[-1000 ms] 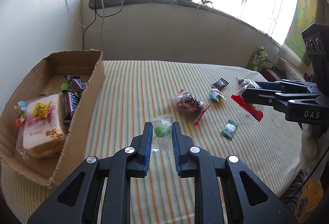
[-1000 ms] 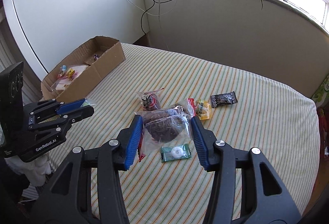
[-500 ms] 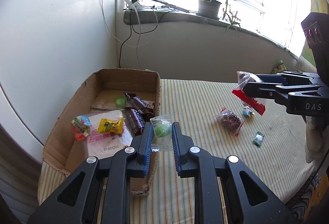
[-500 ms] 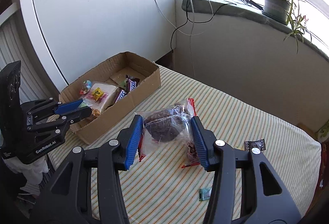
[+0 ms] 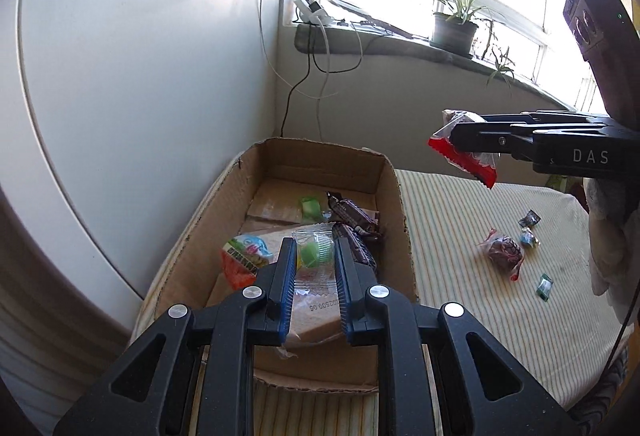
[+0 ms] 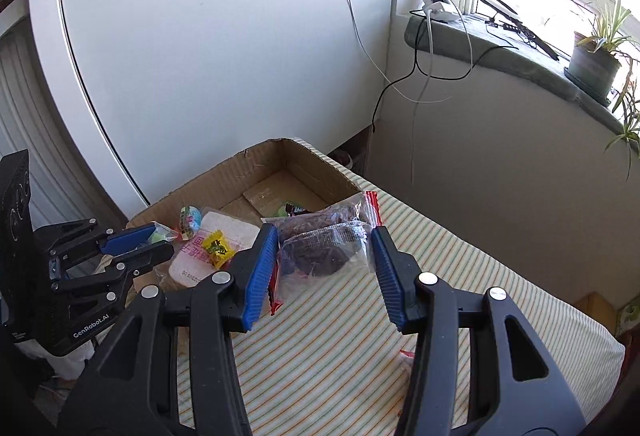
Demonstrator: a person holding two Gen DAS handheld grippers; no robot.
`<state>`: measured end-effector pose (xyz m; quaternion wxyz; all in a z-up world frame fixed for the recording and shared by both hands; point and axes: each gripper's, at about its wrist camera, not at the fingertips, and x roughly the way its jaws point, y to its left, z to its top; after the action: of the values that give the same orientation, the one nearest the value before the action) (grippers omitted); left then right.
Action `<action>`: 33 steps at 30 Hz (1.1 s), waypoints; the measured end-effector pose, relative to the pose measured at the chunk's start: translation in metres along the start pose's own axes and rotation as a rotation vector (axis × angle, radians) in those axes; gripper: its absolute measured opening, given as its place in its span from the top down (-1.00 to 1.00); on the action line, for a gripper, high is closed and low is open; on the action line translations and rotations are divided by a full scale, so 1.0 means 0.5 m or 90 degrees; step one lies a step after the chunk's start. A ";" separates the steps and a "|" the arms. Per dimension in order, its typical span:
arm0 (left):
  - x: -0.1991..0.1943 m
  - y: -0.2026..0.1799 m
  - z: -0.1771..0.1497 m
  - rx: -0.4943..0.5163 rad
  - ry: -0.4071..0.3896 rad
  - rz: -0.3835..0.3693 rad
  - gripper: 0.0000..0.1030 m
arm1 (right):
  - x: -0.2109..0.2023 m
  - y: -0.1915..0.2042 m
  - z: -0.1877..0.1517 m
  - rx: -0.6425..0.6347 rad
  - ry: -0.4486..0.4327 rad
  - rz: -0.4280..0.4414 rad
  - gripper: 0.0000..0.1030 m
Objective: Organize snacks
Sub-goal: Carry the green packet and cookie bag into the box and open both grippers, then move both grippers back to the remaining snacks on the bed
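A small clear packet with a green sweet (image 5: pixel 314 255) is clamped between the narrow-set jaws of the left gripper (image 5: pixel 314 268) and is held above the open cardboard box (image 5: pixel 394 195), evidently so that it can be dropped among the snacks already gathered there, such as the wrapped bread (image 6: pixel 212 256) and the dark bars (image 5: pixel 354 226). A clear bag of dark snack with a red edge (image 6: pixel 326 242) is gripped at its sides by the wider-set right gripper (image 6: pixel 326 264), carried over the striped table (image 6: pixel 460 276) just beside the box's near wall, presumably for the same purpose. A few small packets (image 5: pixel 504 254) are left lying well apart on the cloth.
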<state>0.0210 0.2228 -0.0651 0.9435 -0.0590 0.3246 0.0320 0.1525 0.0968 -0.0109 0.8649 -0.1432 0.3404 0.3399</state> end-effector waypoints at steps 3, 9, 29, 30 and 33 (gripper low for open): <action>0.010 0.020 0.003 -0.003 0.002 0.006 0.66 | 0.039 0.019 0.027 -0.011 0.004 0.004 0.03; 0.022 0.051 0.010 -0.014 0.004 0.016 0.66 | 0.112 0.044 0.062 -0.013 0.018 0.025 0.03; 0.032 0.046 0.014 -0.010 0.008 0.019 0.64 | 0.230 0.068 0.079 -0.001 0.057 0.055 0.00; 0.031 0.044 0.014 -0.009 0.009 0.019 0.64 | 0.226 0.070 0.079 -0.002 0.054 0.054 -0.01; 0.025 0.039 0.014 -0.007 0.005 0.021 0.64 | 0.215 0.071 0.080 -0.003 0.051 0.051 -0.02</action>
<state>0.0332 0.2434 -0.0694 0.9412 -0.0589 0.3289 0.0495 0.2056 0.1947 -0.0565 0.8361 -0.1451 0.3794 0.3688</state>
